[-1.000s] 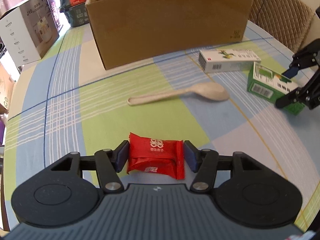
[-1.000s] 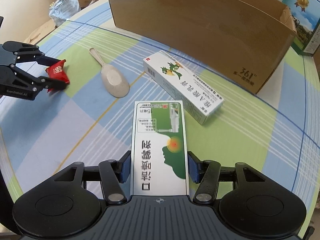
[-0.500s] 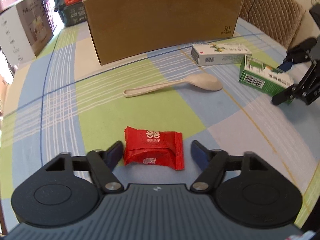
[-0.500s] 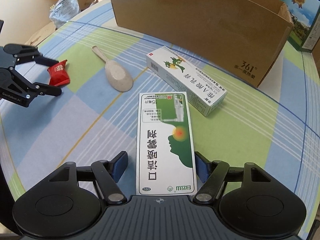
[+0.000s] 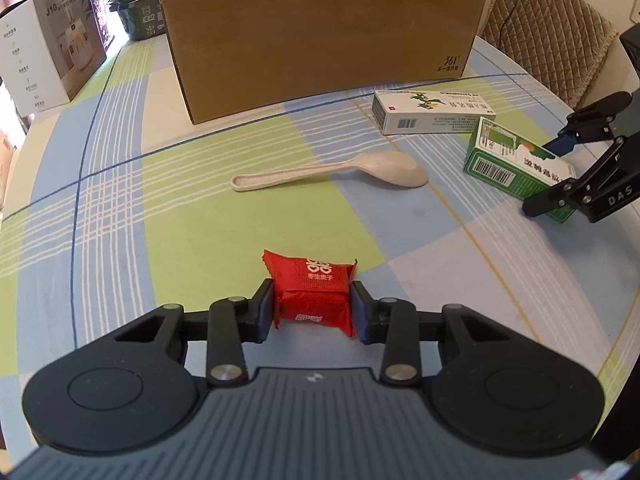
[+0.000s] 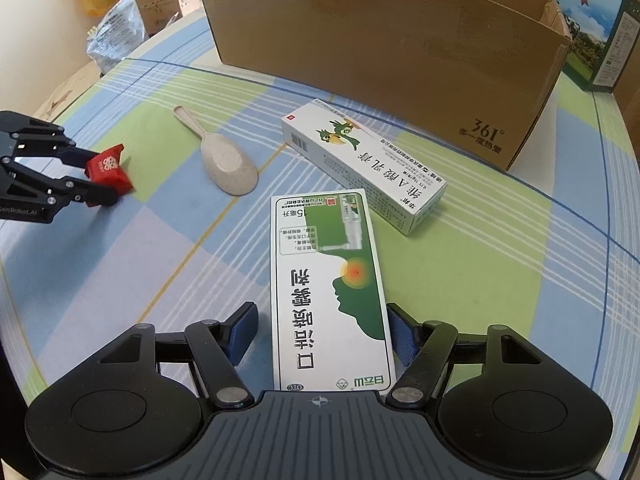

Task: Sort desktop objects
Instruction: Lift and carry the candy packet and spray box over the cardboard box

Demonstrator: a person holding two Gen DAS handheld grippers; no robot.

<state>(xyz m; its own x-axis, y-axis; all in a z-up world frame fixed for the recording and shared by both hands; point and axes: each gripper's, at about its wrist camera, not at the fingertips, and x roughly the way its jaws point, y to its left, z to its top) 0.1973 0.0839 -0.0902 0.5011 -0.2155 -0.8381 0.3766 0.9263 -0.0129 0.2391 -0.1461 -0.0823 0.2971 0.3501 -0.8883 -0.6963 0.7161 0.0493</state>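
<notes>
A red snack packet (image 5: 312,292) lies on the checked tablecloth with my left gripper (image 5: 313,300) shut on its two sides. The right wrist view shows the same packet (image 6: 108,168) in the left gripper (image 6: 102,180) at the far left. A green and white medicine box (image 6: 328,280) lies flat between the fingers of my right gripper (image 6: 320,328), which stands open with a gap on its left side. The left wrist view shows the right gripper (image 5: 544,176) astride the green box (image 5: 504,160). A beige spoon (image 5: 340,168) and a long white box (image 5: 432,114) lie in the middle.
A large open cardboard box (image 5: 320,32) stands across the back of the table. Printed cartons (image 5: 44,60) stand at the back left, and a quilted chair (image 5: 552,28) is at the back right. A plastic bag (image 6: 116,32) lies beyond the table's left edge.
My left gripper opened around the red packet and has shut on it again. My right gripper let go of the green box and has spread wider.
</notes>
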